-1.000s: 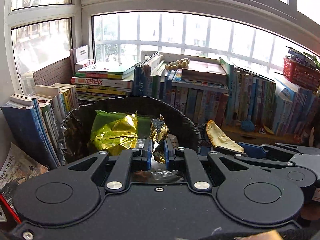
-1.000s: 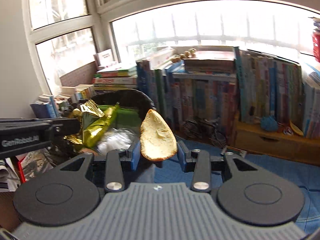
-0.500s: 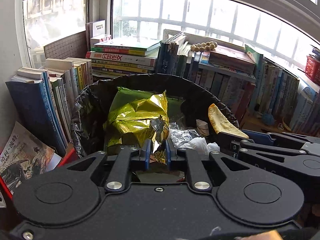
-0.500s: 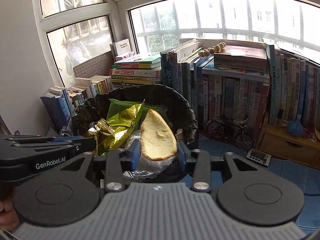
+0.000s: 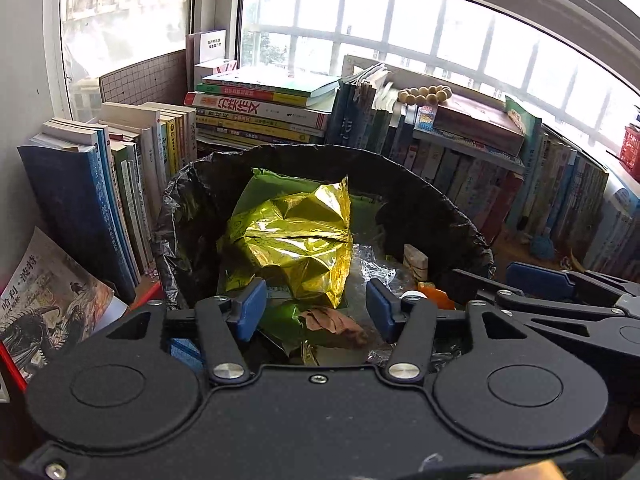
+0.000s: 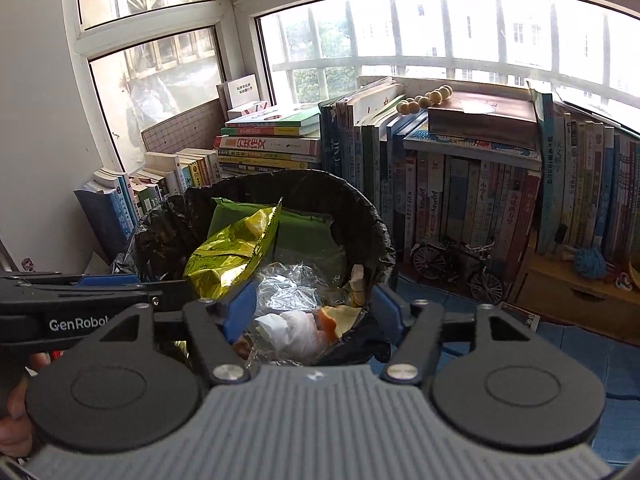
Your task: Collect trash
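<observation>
Trash bin [image 5: 420,184] full, gold wrapper [image 5: 292,240] topmost; books [image 5: 260,108] crowd behind.

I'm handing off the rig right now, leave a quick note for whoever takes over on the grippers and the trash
Left gripper: open, empty, above the trash bin.
Right gripper: open, empty, also over the bin.
In the bin: gold foil wrapper on top, orange peel beside white tissue, clear plastic and other scraps.
Done: wrapper and peel are inside the black liner, nothing held.
Left: these views show only the bin and the bookshelf behind it; look elsewhere for any further trash.
</observation>
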`<action>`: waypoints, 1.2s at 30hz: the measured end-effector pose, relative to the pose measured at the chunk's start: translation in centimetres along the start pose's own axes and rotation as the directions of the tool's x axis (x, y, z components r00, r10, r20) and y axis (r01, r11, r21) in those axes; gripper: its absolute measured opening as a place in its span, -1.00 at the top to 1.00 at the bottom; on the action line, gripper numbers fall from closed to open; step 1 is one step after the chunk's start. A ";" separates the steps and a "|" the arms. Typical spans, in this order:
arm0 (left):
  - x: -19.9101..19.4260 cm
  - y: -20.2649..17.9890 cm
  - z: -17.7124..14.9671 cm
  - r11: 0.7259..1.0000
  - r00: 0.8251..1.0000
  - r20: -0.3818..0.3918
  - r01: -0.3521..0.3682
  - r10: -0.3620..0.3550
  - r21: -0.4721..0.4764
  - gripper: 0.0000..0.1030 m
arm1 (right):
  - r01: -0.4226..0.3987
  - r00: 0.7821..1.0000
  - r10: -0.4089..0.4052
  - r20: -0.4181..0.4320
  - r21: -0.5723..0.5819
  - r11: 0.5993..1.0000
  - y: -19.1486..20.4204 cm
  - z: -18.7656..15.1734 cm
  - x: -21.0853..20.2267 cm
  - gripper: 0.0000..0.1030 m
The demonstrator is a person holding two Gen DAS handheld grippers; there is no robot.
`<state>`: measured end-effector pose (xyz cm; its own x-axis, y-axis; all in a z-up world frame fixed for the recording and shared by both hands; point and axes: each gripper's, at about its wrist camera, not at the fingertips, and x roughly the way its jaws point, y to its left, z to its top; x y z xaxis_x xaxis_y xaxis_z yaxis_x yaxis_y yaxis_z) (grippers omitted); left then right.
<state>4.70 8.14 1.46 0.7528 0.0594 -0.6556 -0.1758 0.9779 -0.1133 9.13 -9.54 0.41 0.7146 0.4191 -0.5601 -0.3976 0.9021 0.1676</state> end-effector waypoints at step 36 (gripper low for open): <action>-4.2 -1.8 -2.6 0.995 0.998 -0.045 0.037 -0.033 0.092 -0.70 | 0.161 0.987 -0.161 -0.021 0.010 0.987 -2.1 -3.7 -6.0 -1.00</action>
<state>0.16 5.56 2.49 0.7290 0.0178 -0.6843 -0.0884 0.9937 -0.0682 3.53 -14.32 0.46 0.7568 0.2665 -0.5969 -0.2719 0.9587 0.0833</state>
